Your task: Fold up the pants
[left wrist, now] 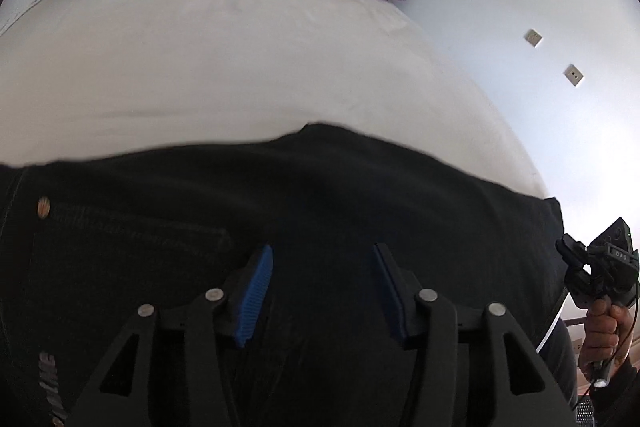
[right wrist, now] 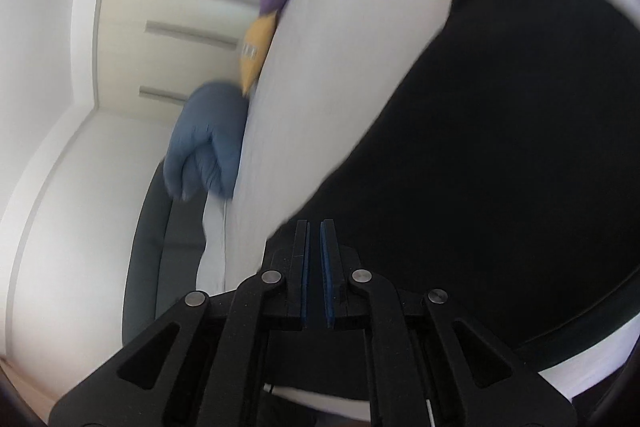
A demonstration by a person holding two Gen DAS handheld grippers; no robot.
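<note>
Black pants (left wrist: 280, 195) under spread left claw (left wrist: 322, 291); printed lettering unreadable.

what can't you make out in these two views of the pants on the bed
- Left wrist view: the near part of the black pants is covered by the open left hand-held gripper and cut off by the bottom edge.
- Left wrist view: the white print on the pants is cropped and unreadable.
- Right wrist view: motion blur; whether the nearly closed right hand-held gripper pinches any fabric is unclear.

Matt black denim on the pants (left wrist: 320, 195), a dull metal rivet (left wrist: 43, 207); smooth white cloth bed (left wrist: 240, 67); ribbed blue rubbery pads (left wrist: 256, 295).
</note>
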